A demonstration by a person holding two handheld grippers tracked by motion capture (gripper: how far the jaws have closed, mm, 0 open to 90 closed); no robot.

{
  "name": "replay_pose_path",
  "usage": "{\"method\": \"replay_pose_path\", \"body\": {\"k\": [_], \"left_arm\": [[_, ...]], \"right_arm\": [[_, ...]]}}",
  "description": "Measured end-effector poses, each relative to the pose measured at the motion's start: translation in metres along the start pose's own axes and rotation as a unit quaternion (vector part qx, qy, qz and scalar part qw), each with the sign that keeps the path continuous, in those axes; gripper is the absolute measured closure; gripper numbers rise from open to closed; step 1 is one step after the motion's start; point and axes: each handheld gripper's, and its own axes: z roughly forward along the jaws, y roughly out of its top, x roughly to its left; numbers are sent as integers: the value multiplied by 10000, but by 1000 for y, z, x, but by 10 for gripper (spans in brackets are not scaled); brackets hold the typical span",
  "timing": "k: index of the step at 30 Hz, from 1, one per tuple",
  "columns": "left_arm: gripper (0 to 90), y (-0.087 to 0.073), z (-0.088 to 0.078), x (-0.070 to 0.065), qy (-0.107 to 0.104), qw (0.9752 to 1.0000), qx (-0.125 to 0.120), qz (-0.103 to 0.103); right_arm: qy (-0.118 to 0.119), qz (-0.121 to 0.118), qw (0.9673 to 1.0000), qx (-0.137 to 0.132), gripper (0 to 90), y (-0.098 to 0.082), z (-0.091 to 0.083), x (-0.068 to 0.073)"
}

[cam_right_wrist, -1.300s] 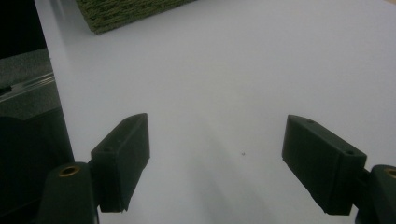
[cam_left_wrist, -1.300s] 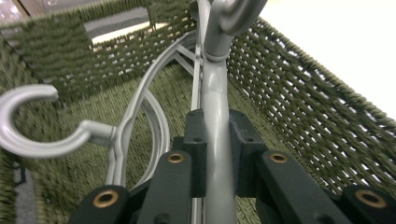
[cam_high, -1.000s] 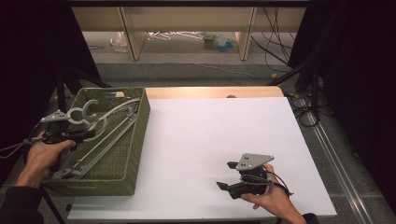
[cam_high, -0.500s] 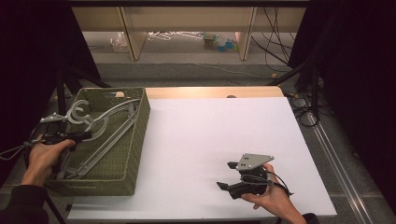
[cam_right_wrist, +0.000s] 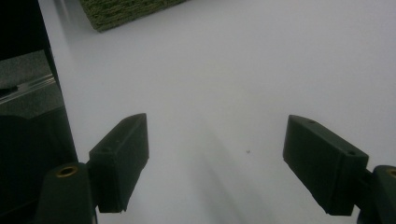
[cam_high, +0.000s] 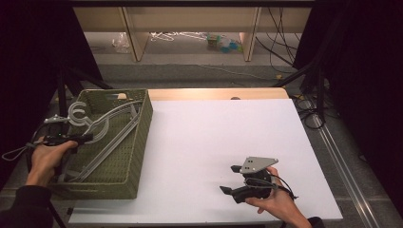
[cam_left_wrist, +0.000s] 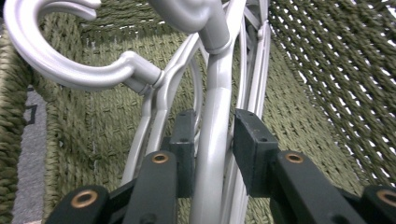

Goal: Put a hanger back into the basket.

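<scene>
High view, left side: your left hand [cam_high: 45, 159] held the left gripper [cam_high: 71, 139] over the near-left part of the green woven basket [cam_high: 138, 142], which stood on the left edge of the white table [cam_high: 214, 137].
High view, hangers: the silver hangers [cam_high: 102, 128] lay slanted inside the basket, their hooks [cam_high: 78, 114] up at the left rim, just beyond your left gripper.
High view, right side: your right hand [cam_high: 273, 202] rested the right gripper [cam_high: 231, 179] on the table's near-right part, well apart from the basket, its grey plate [cam_high: 256, 165] on top and its jaws pointing left.
Left gripper view, jaws: the two black jaws stood a narrow way apart and had just been opening, with one hanger's silver arm [cam_left_wrist: 212, 140] running up between them.
Left gripper view, contact: a small gap showed on either side of that arm, so the pads [cam_left_wrist: 250, 149] were not pressing it.
Left gripper view, surroundings: a curved hook [cam_left_wrist: 56, 65] arched at the top left, and more silver bars [cam_left_wrist: 254, 70] lay against the basket's woven floor and right wall.
Right gripper view, jaws: your right gripper's jaws stood wide apart with nothing between them.
Right gripper view, surroundings: bare white table lay beneath, and a corner of the basket [cam_right_wrist: 126, 11] showed at the top left.
</scene>
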Motion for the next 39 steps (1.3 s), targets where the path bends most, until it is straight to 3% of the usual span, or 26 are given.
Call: {"method": "replay_pose_path", "body": {"k": [3, 5, 7, 11, 14, 20, 26, 29, 32, 35, 39], "left_arm": [[681, 0, 1, 0, 66, 10000, -21, -3], [673, 1, -1, 4, 121, 9995, 164, 243], [662, 0, 0, 2, 253, 9994, 88, 215], [656, 3, -1, -2, 379, 9980, 196, 464], [648, 5, 0, -4, 572, 9963, 272, 587], [632, 8, 4, -6, 751, 9939, 415, 686], [614, 10, 11, -3, 1034, 9885, 744, 820], [566, 9, 11, -1, 1093, 9897, 657, 644], [526, 10, 6, -3, 1026, 9915, 529, 599], [448, 12, -1, -6, 983, 9939, 265, 429], [424, 13, -10, -16, 849, 9958, -167, 293]], "right_arm": [[15, -26, 10000, 21, 235, 0, 0, 0], [17, -23, 10000, 26, 235, 0, 0, 0], [13, -27, 10000, 28, 235, 0, 1, 0], [5, -15, 10000, 41, 238, 0, 1, 0], [1, -13, 10000, 54, 243, -1, 2, 0], [-1, -8, 10000, 51, 243, -1, 2, 0], [1, -10, 10000, 59, 244, -1, 2, 1], [-1, -7, 10000, 51, 244, -1, 2, 0], [-8, -2, 10000, 54, 244, -1, 2, 0], [-14, -5, 10000, 56, 244, -1, 2, 0], [-20, -6, 10000, 50, 244, -1, 2, 0]]}}
